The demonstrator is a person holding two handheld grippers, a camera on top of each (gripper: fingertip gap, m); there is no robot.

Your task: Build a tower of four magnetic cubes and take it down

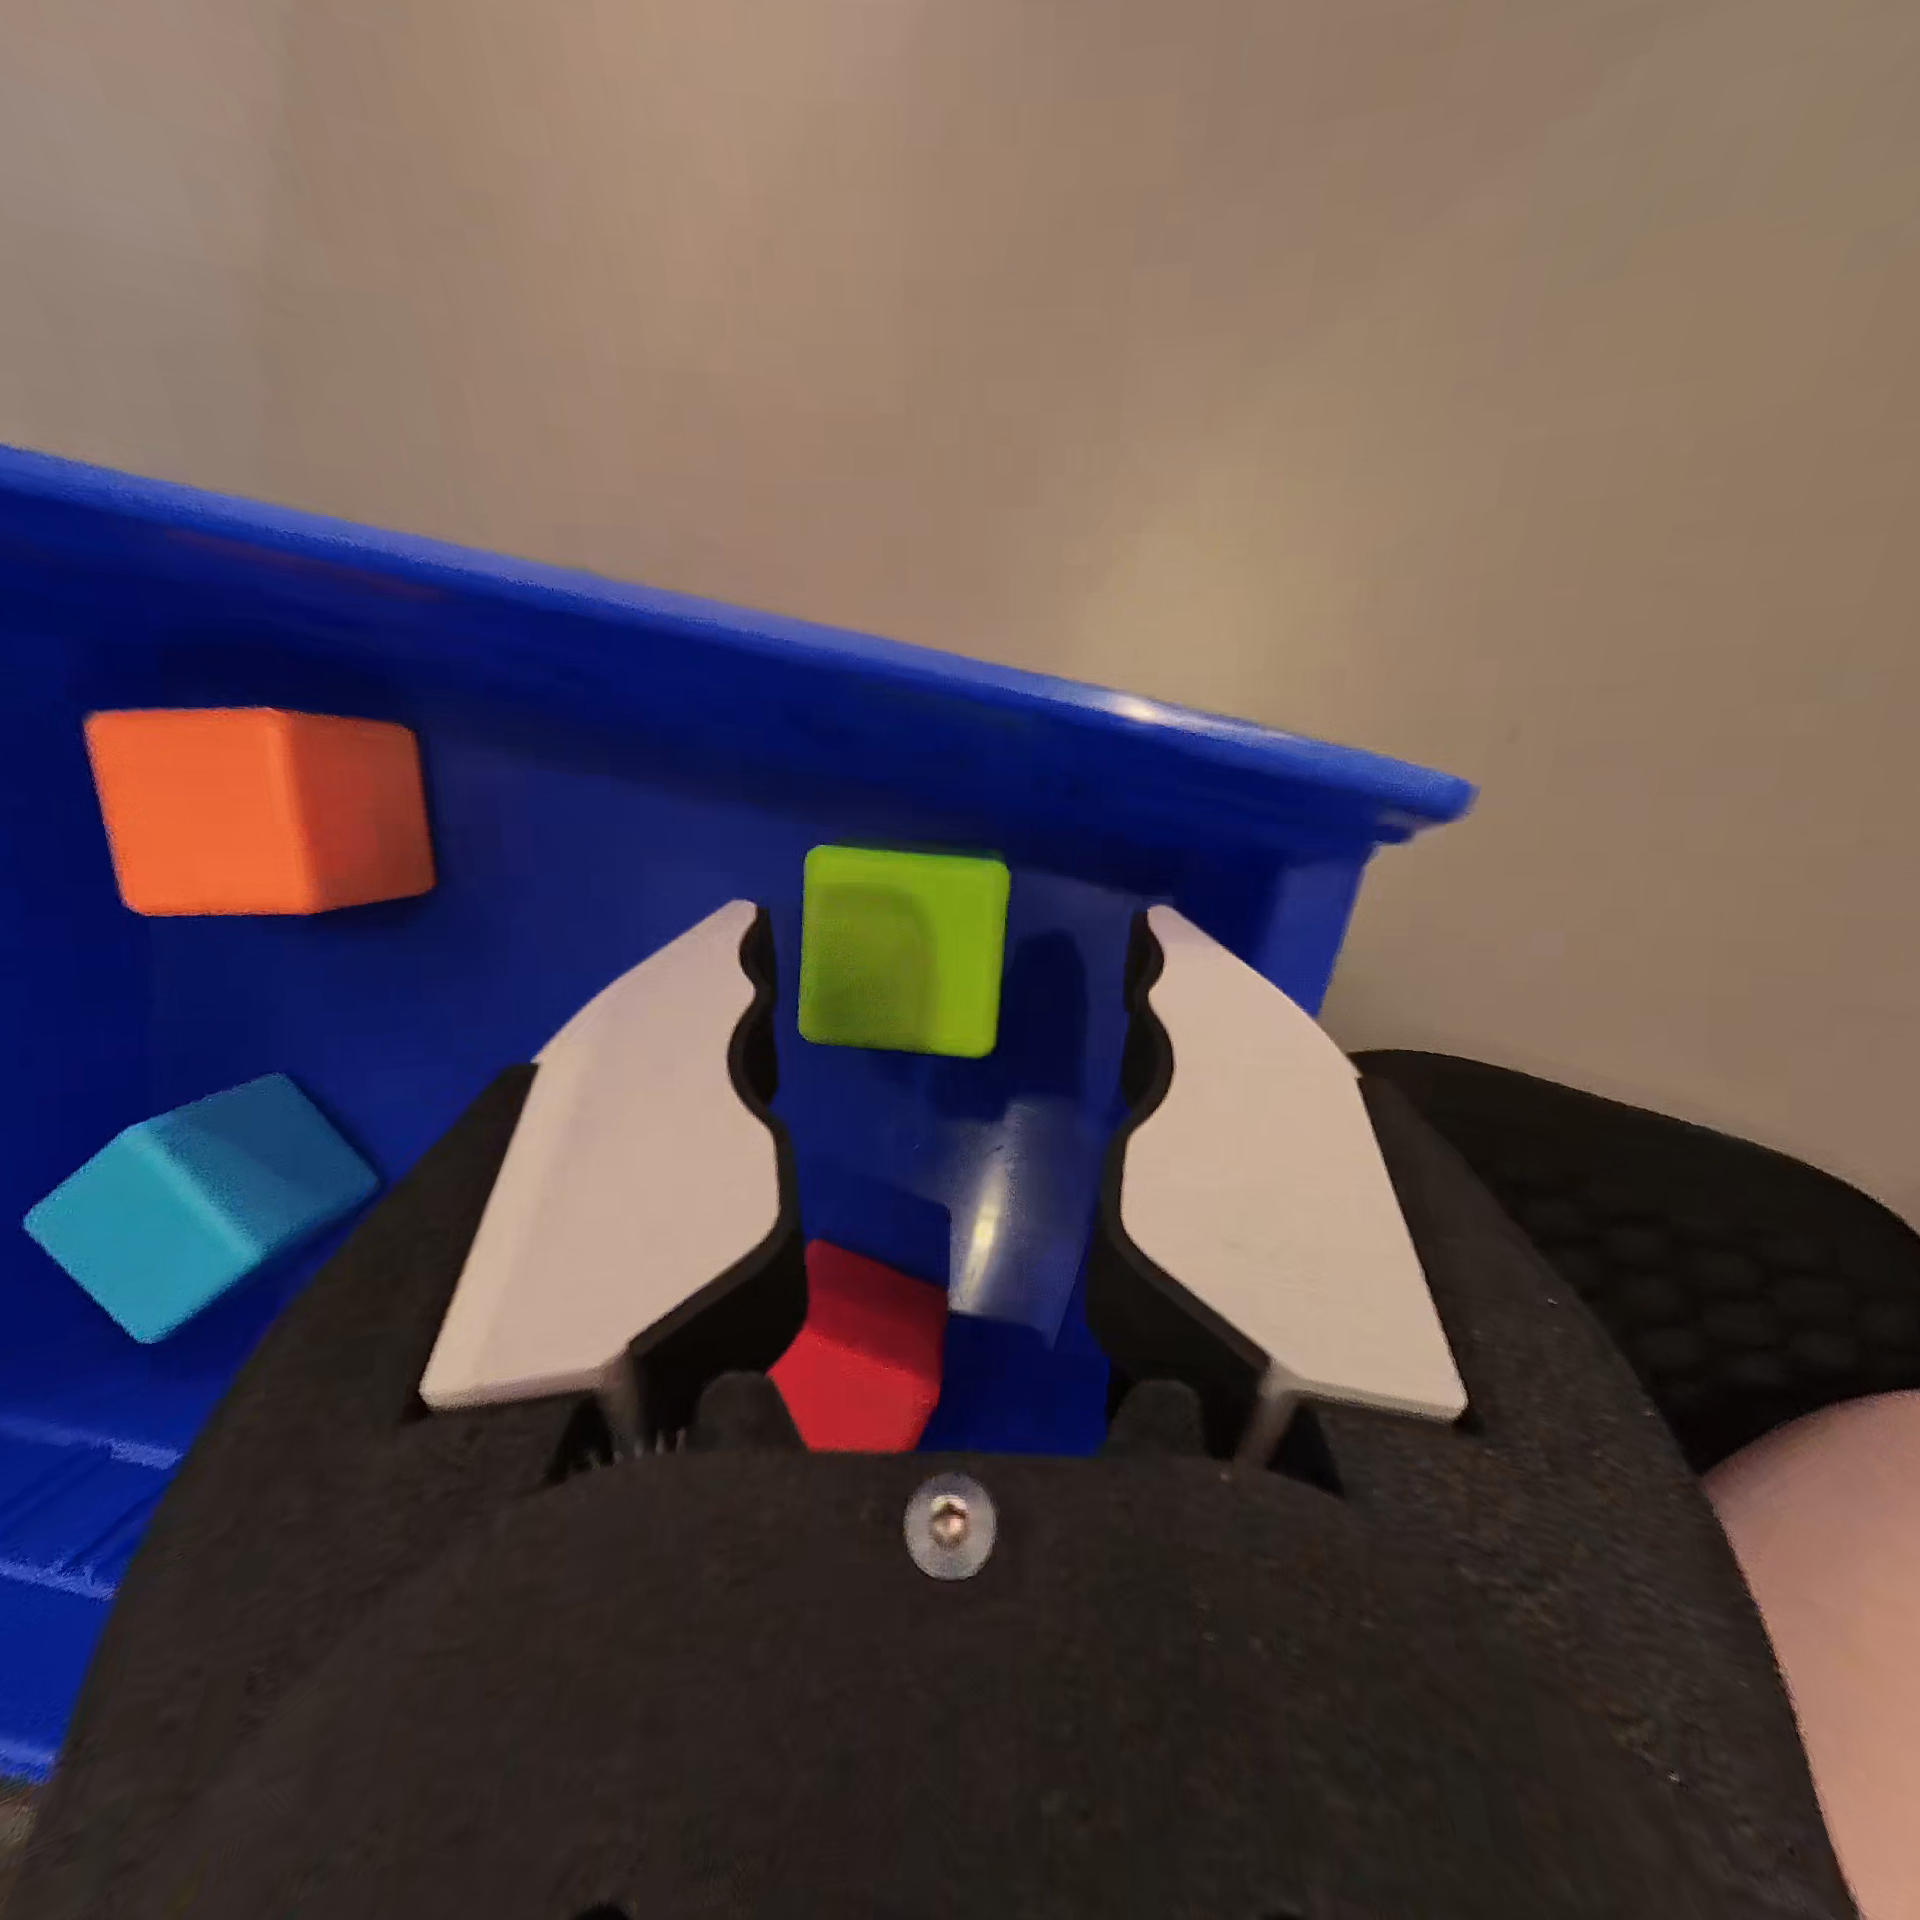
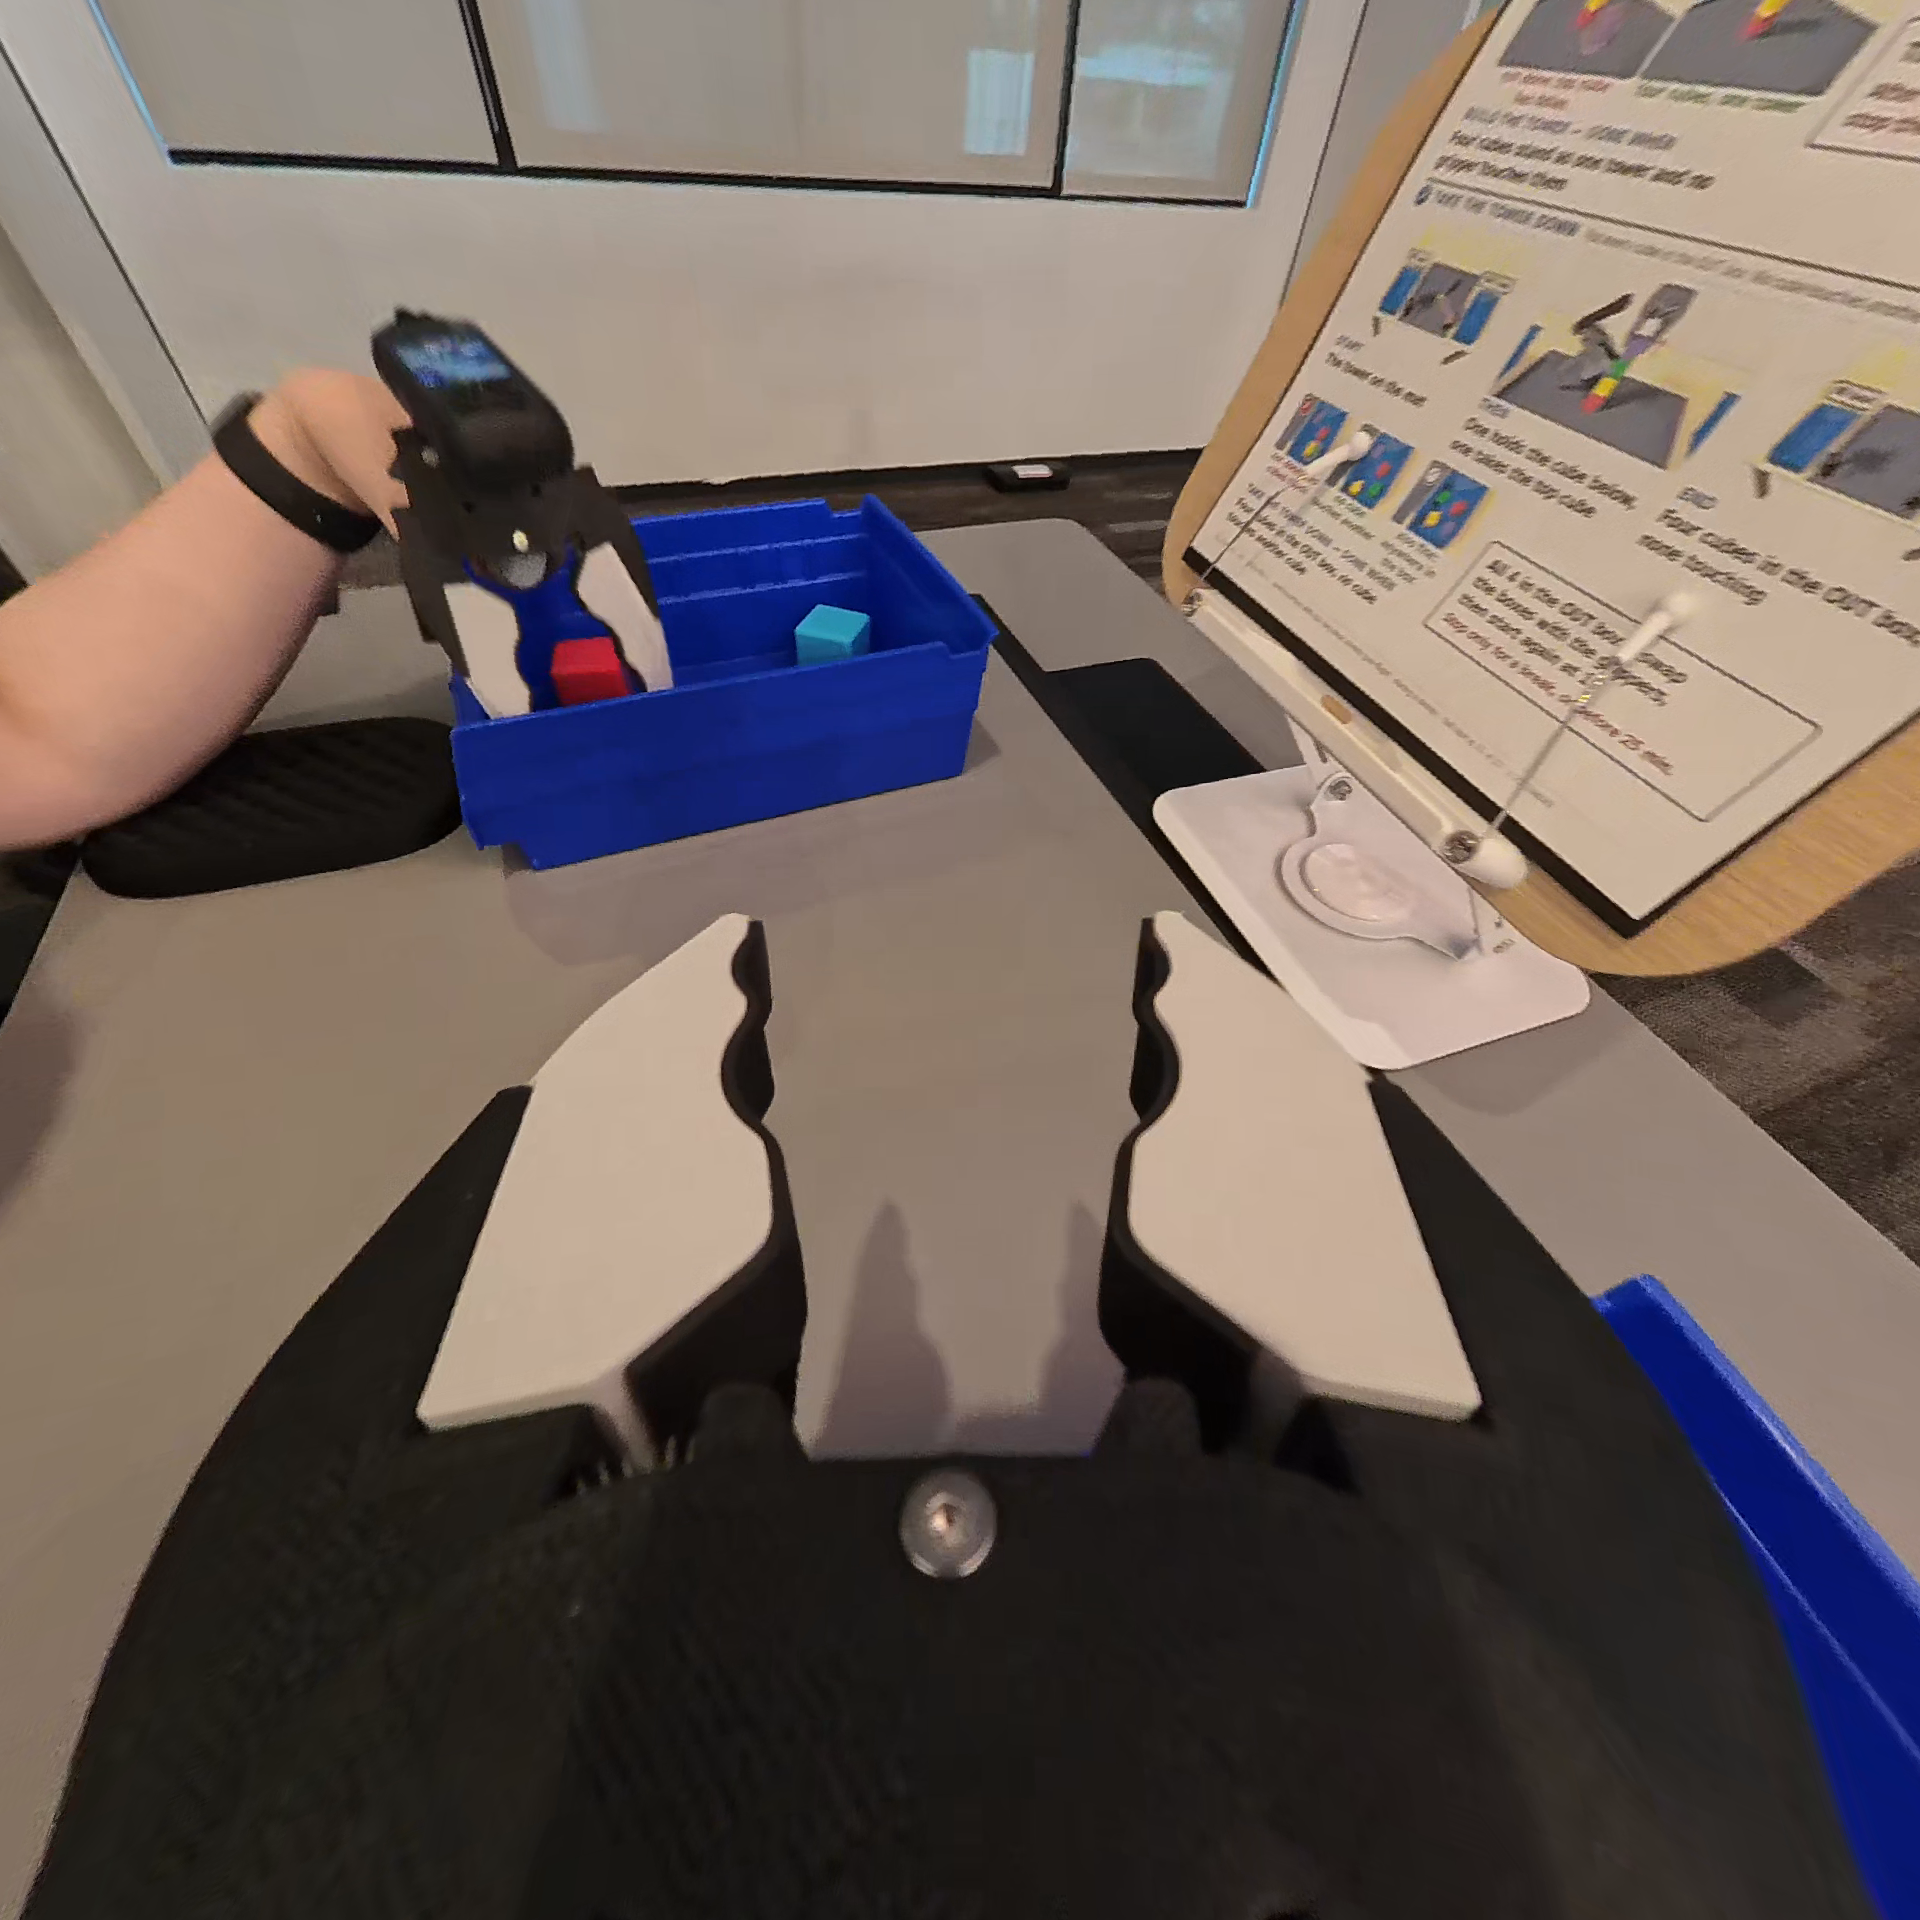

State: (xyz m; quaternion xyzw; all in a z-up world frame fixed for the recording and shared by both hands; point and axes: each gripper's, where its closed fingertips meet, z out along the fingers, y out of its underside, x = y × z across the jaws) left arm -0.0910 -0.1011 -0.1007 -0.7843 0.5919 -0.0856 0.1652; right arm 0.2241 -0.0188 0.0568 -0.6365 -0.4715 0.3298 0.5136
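Observation:
In the left wrist view my left gripper (image 1: 951, 914) is open and points down into a blue bin (image 1: 623, 686). A green cube (image 1: 902, 951) lies just beyond the fingertips, nearer the left finger. A red cube (image 1: 862, 1351) lies low between the fingers, untouched. An orange cube (image 1: 260, 810) and a light blue cube (image 1: 197, 1205) lie to the left. In the right wrist view my right gripper (image 2: 948, 925) is open and empty over the grey table (image 2: 935, 1039). The left gripper (image 2: 577, 696) shows there inside the bin (image 2: 727, 748), beside the red cube (image 2: 584, 670) and apart from the light blue cube (image 2: 831, 636).
A black padded rest (image 2: 270, 805) lies left of the bin under a person's forearm. An instruction sheet on a tan board with a white stand (image 2: 1371, 914) stands at the right. A second blue bin's edge (image 2: 1766, 1538) shows at lower right. Across from one pair of fingers to the other is roughly 35 centimeters.

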